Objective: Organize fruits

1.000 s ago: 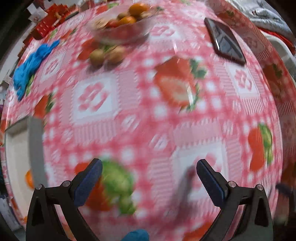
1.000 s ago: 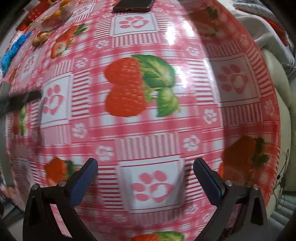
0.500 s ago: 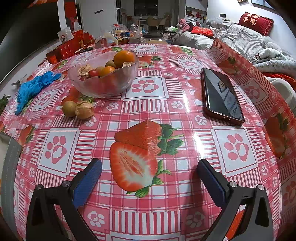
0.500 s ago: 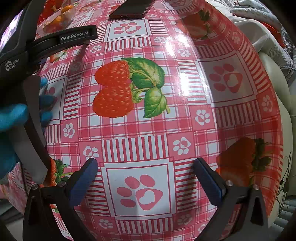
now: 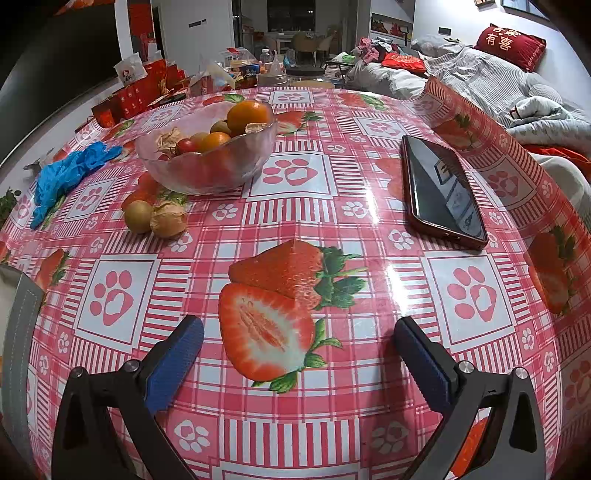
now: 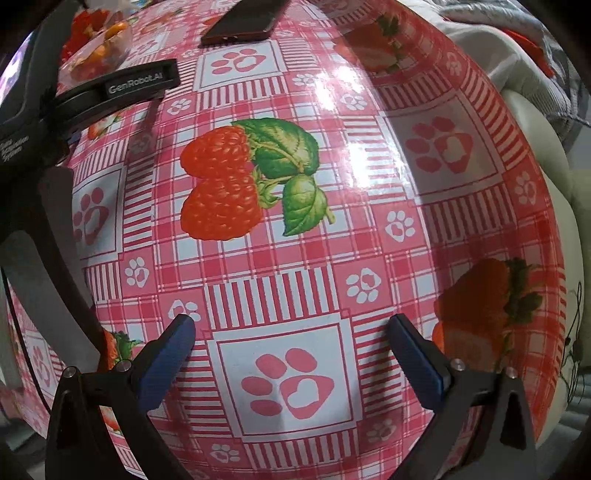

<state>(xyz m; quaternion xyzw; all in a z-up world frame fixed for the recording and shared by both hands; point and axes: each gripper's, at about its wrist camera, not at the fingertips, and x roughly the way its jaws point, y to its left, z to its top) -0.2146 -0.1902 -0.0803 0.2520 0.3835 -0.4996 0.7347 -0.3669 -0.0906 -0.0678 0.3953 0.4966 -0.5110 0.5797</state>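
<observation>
A glass bowl (image 5: pixel 207 173) of mixed fruit stands at the far left of the table, an orange (image 5: pixel 248 117) on top. Two loose fruits lie in front of it: a small round green-brown one (image 5: pixel 138 217) and a papery husked one (image 5: pixel 168 220). My left gripper (image 5: pixel 297 332) is open over the printed strawberry, well short of the fruit, holding nothing. In the right wrist view my right gripper (image 6: pixel 290 328) is open above a paw print, empty. The left gripper's black body (image 6: pixel 122 88) crosses that view's upper left, with the bowl (image 6: pixel 99 48) behind it.
A dark phone (image 5: pixel 441 188) in a red case lies at the right; it also shows at the top of the right wrist view (image 6: pixel 243 20). Blue gloves (image 5: pixel 70 173) are crumpled at the far left. A grey-rimmed tray (image 5: pixel 22 325) edges in at left. Bedding lies beyond the table's right edge.
The left wrist view has swung up from the tabletop to level, and now settled closer to the bowl. The left gripper's body has come into the right wrist view. Both grippers stay open.
</observation>
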